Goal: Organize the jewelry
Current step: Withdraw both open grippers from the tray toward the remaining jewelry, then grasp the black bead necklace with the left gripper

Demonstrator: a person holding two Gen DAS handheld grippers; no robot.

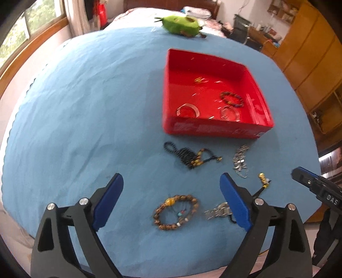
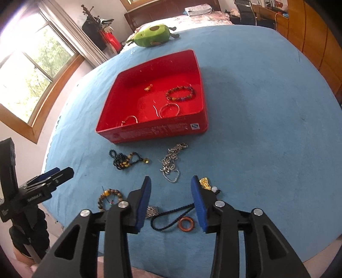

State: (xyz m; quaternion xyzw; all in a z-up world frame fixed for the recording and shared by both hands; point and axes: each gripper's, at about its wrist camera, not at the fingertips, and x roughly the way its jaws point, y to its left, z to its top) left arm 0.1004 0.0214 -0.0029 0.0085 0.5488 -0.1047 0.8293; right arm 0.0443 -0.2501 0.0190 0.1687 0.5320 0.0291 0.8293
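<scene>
On a round worktop covered in blue cloth, a shallow red box sits open toward the far side. Inside it lie a dark multicoloured bead bracelet, two silver bangles, one of them close against the near wall, and a small gold piece nearer the back.

More jewelry is spread on the cloth in front of the box. Just beside its near wall are a black beaded strand with amber beads and, to its right, a heap of silver chain. Closer to the near edge lie a brown wooden bead bracelet with a yellow bead, a silver watch band, a dark cord carrying an orange-brown ring, and a gold charm.

The left hand-held gripper hangs above the near edge, jaws spread wide and empty, with the wooden bracelet lying on the cloth between its blue pads. The right hand-held gripper is also spread and empty, above the cord and ring.

Beyond the worktop, a green avocado plush toy rests on a bed. A wood-framed window is on the left.
</scene>
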